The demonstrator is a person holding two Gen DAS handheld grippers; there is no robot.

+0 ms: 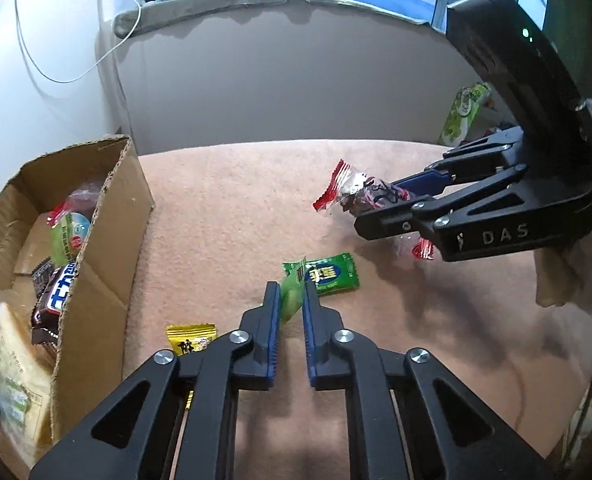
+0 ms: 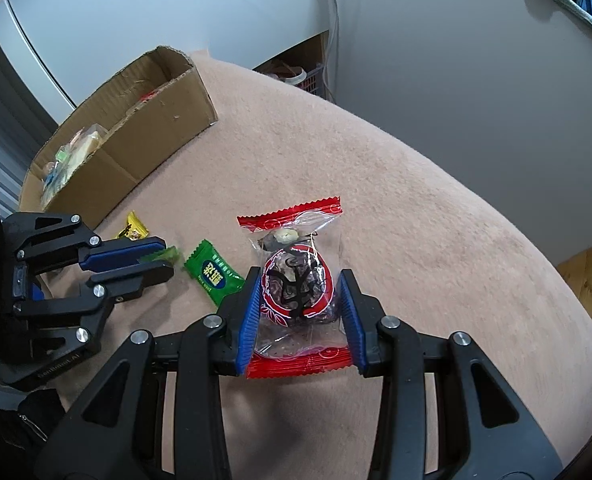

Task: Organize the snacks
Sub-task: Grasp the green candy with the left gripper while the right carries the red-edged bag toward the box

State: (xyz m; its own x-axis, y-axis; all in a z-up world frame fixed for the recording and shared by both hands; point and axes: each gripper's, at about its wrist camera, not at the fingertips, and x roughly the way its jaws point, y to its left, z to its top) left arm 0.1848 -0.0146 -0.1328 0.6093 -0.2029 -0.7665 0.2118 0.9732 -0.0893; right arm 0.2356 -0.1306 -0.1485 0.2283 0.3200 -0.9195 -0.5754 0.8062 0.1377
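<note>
My left gripper (image 1: 290, 286) is shut on a small light-green snack packet (image 1: 292, 304), pinched upright between its blue pads just above the pink cloth. In the right wrist view the same gripper (image 2: 168, 258) reaches in from the left with that packet (image 2: 170, 254) at its tips. My right gripper (image 2: 300, 280) is shut on a clear packet with red ends (image 2: 296, 240) holding dark dried fruit. The left wrist view shows this gripper (image 1: 375, 206) at the right with the packet (image 1: 347, 190) sticking out. A dark-green packet (image 1: 331, 276) (image 2: 216, 276) and a yellow packet (image 1: 192, 338) (image 2: 134, 228) lie on the cloth.
An open cardboard box (image 1: 108, 240) (image 2: 168, 116) with several snacks inside stands at the left on the pink cloth-covered table (image 2: 415, 208). A green-and-white bag (image 1: 463, 112) stands beyond the far right edge. A grey wall and window sill rise behind.
</note>
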